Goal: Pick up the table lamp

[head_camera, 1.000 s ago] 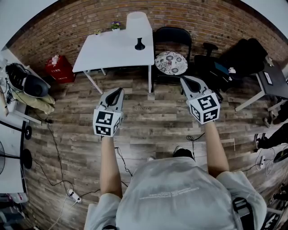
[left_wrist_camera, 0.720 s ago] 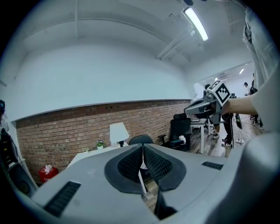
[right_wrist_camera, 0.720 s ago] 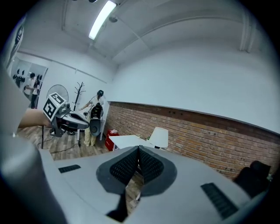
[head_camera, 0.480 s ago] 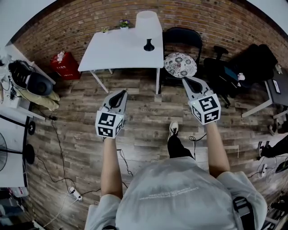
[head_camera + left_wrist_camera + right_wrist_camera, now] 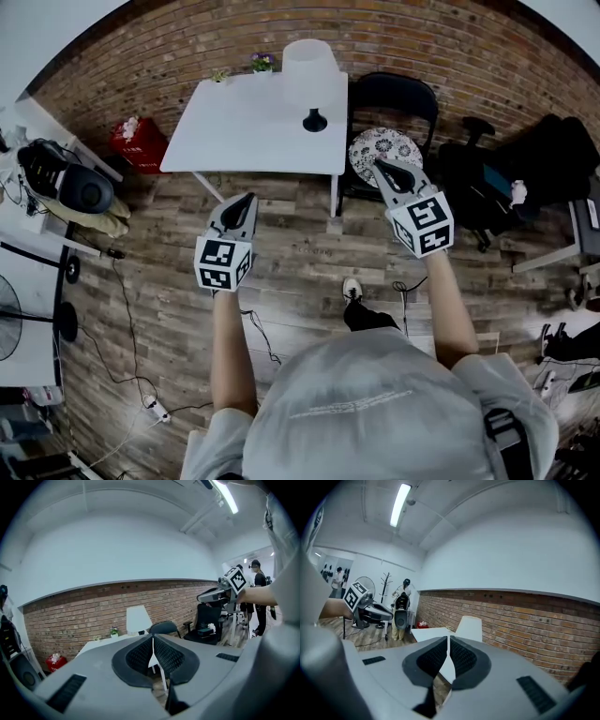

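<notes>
Brick wall (image 5: 169, 47), table lamp (image 5: 309, 64); ceiling light (image 5: 401, 504) in gripper views only

L gripper (image 5: 246, 201): held out front, person's left side, nose pointing fwd and slightly up-right in head view. Jaws pressed together at tips, nothing between. L marker cube (image 5: 223, 263) at rear end, nearest body. L forearm (image 5: 229, 347) bare, stretched straight fwd.

R gripper (image 5: 384, 167): out front on right, reaching further fwd than L, angled slightly inward. Jaws likewise closed tip to tip, empty. R marker cube (image 5: 422, 223) behind. R forearm (image 5: 448, 305) bare, extended.

Grippers well apart, both in air.
</notes>
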A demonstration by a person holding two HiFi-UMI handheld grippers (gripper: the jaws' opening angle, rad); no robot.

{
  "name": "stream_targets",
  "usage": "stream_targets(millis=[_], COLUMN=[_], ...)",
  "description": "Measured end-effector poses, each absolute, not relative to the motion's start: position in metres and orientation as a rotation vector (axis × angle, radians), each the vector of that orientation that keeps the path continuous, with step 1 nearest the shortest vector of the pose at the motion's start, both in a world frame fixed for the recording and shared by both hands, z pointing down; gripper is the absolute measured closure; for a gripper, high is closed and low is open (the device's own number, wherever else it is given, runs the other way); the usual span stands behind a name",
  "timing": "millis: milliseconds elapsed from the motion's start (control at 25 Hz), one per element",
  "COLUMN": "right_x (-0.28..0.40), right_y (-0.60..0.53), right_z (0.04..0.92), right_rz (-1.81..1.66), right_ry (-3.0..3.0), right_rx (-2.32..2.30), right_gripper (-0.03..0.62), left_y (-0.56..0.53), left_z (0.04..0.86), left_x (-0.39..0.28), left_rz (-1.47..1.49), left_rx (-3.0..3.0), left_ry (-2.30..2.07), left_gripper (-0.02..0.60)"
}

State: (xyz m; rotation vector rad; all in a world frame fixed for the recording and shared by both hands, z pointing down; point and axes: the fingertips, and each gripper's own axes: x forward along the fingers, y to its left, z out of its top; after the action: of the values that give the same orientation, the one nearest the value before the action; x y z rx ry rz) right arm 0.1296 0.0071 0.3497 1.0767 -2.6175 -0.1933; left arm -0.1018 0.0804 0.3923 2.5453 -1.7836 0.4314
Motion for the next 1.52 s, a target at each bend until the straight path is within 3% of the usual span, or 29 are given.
stream_targets(millis=[880, 1520], right_x=[0.14, 0.057], right_y=[-0.189, -0.275], right_z=[0.383, 0.459], right_rz=[-0.043, 0.079], right_ry=[-2.702, -2.689], right_rx=[0.861, 0.91], right_gripper=[0.438, 0.365], left_y=[-0.096, -0.17], left_z=[0.414, 0.473], left_x=[-0.066, -0.141], left_rz=[0.453, 0.441], left_rx=[2.403, 2.39], left_ry=[-1.813, -1.797], left_gripper=[0.565, 0.565])
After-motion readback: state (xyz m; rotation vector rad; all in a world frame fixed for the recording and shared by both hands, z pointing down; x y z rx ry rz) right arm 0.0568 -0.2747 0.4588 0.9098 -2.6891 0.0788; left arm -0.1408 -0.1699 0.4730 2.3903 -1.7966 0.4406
